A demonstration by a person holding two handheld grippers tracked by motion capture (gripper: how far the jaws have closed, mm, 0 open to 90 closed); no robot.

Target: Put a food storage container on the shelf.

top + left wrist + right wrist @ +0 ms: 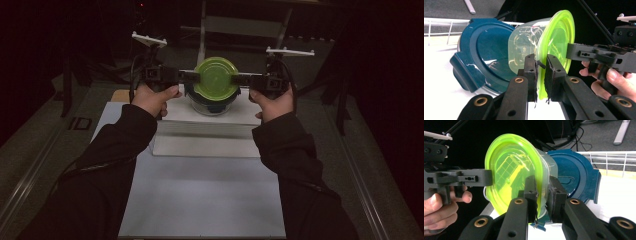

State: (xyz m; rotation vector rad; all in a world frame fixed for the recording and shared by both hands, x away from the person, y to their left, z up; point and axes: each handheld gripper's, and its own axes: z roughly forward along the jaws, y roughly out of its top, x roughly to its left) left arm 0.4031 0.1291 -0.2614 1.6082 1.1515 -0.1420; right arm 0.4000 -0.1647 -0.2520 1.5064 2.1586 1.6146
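Green lid (pixel 216 76) between both grippers

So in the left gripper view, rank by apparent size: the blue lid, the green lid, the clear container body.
1. blue lid, largest.
2. green lid, seen nearly edge-on, so its face is foreshortened.
3. clear container, partly hidden behind the green lid; its ranking against that lid is unsure.

Dim high view, black surroundings (gripper views brighter), mild glare, sharp focus

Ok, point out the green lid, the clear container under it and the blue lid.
green lid (pixel 216 76), high view, middle of its top.
clear container (pixel 522 47), left gripper view, its side wall.
blue lid (pixel 574 172), right gripper view, its flat face.
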